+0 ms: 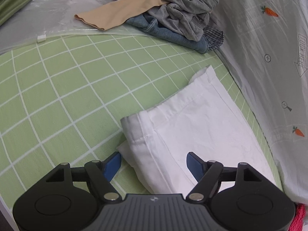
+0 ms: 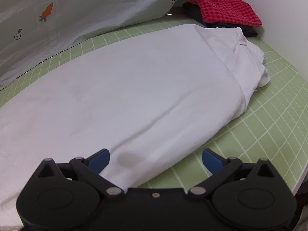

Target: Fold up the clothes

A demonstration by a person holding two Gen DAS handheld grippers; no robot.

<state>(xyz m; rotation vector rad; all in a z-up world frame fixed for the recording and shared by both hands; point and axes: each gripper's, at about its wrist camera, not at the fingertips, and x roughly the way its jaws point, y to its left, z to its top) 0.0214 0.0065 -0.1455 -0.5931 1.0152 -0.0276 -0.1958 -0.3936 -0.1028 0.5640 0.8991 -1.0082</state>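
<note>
The white garment [image 1: 184, 119] lies folded on the green checked sheet [image 1: 57, 96]; the left gripper [image 1: 154, 162] hangs released over its hem; the right gripper [image 2: 156, 158] gapes too, gripping nothing; the clear cover [image 1: 269, 48] reads "LOOK HERE".

Both feeds came to me evenly and softly lit, with no hard shadows; I could not place the lamp. The white garment [image 1: 192, 127] ran close to overexposed on the left wrist view, its creases faint. Clear plastic sheeting [image 1: 57, 13] threw pale glare streaks. Fisheye bending curved the checked green sheet [image 1: 57, 88] strongly toward the edges, and the corners went black. Fine detail looked slightly soft throughout.
</note>
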